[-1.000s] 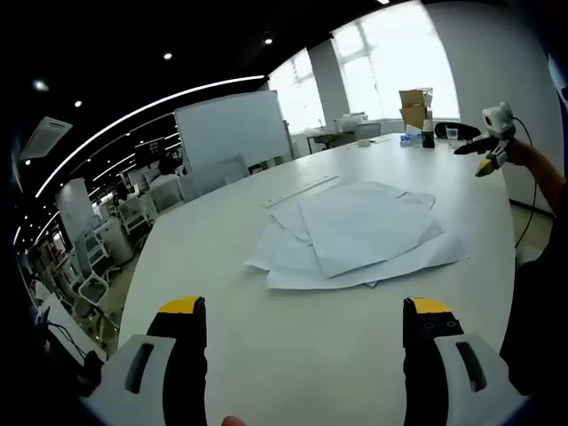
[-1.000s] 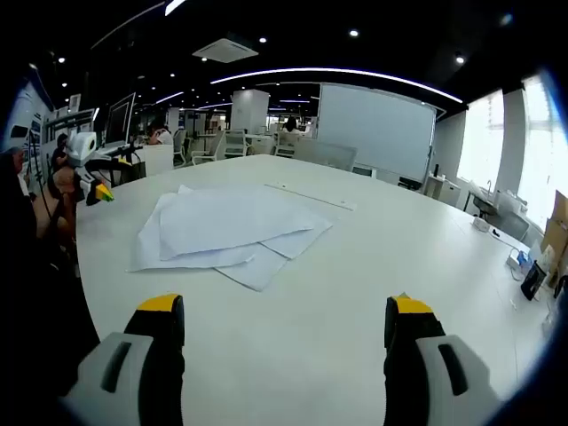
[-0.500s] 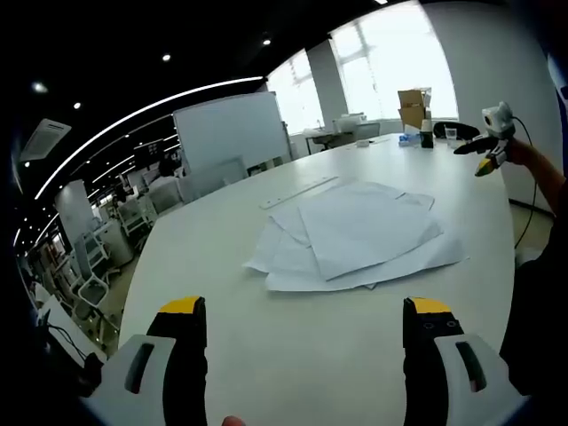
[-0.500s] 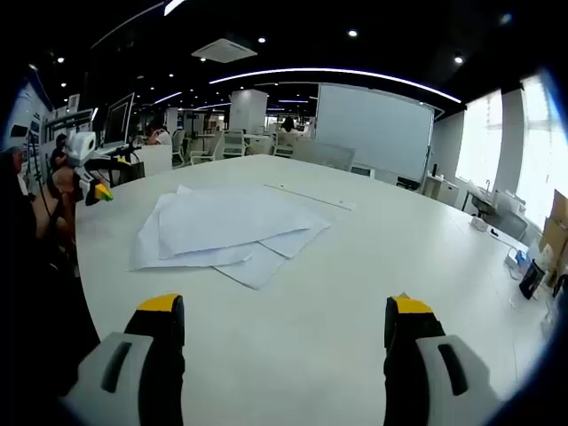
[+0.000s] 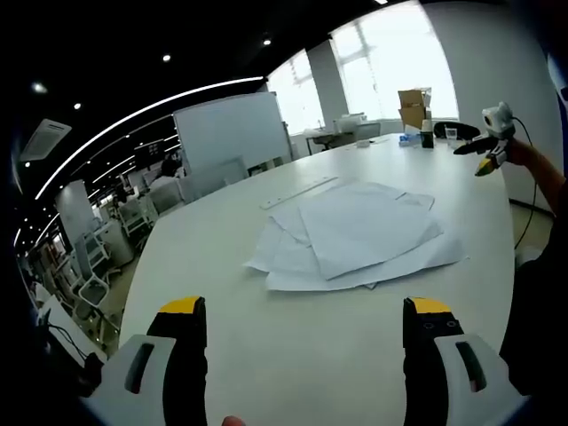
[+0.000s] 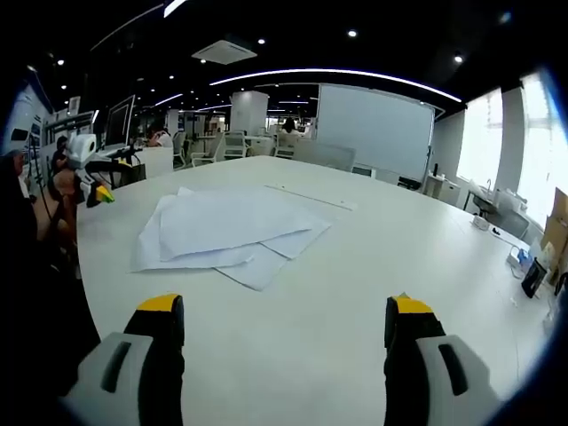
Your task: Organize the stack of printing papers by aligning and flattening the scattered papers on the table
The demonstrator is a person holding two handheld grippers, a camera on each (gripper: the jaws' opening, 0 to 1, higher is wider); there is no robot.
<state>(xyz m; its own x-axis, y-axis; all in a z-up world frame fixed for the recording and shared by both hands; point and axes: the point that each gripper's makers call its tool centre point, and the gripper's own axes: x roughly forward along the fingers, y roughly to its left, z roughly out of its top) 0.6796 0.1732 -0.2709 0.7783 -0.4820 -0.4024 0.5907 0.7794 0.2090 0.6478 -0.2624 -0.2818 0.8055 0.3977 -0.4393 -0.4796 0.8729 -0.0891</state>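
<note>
On the white table, out toward its middle, lies the scatter of printing papers: a loose, fanned heap of white sheets, corners jutting at different angles, the top sheet turned askew over those beneath, all lying fairly flat. In the right gripper view the same papers spread with one sheet's corner poking toward the camera. Just beyond the papers, on their far side, a long thin ruler-like strip lies on the table. Well beyond the papers, at the table's far end by the windows, stand a cardboard box, a dark bottle and some small items too small to tell. A whiteboard stands past the table, with office chairs off the table's edge. The left gripper hangs above bare table short of the papers, its yellow-tipped jaws spread wide and holding nothing; the right gripper is likewise wide apart and empty, short of the papers on another side. Each gripper appears small beside the papers in the other's view, held in a person's hand. Bare table surrounds the papers on every side.
</note>
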